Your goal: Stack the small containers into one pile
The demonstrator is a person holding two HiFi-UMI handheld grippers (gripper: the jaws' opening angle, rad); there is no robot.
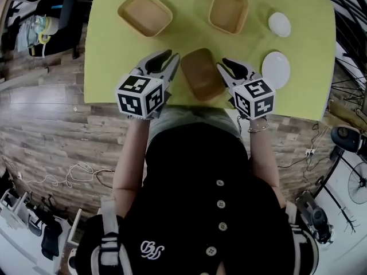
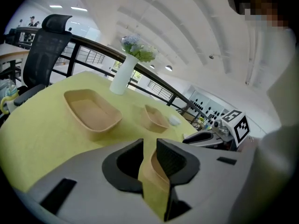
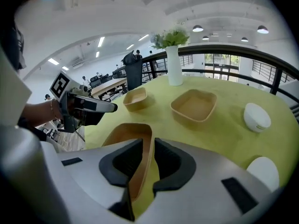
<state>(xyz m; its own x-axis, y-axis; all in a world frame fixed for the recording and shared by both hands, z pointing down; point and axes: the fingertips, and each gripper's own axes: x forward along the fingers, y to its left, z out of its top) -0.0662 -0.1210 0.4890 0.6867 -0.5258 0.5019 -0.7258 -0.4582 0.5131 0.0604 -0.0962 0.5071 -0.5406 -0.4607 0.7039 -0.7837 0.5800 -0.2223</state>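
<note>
Slanting down, left claw and right claw straddle tray rims.

Three tan containers are counted on the counter: the rear-left container, the rear-right container and the near container. Two white round dishes are shown, a small dish and a large dish. One flower vase is seen. Two grippers are included, the left gripper and the right gripper.
</note>
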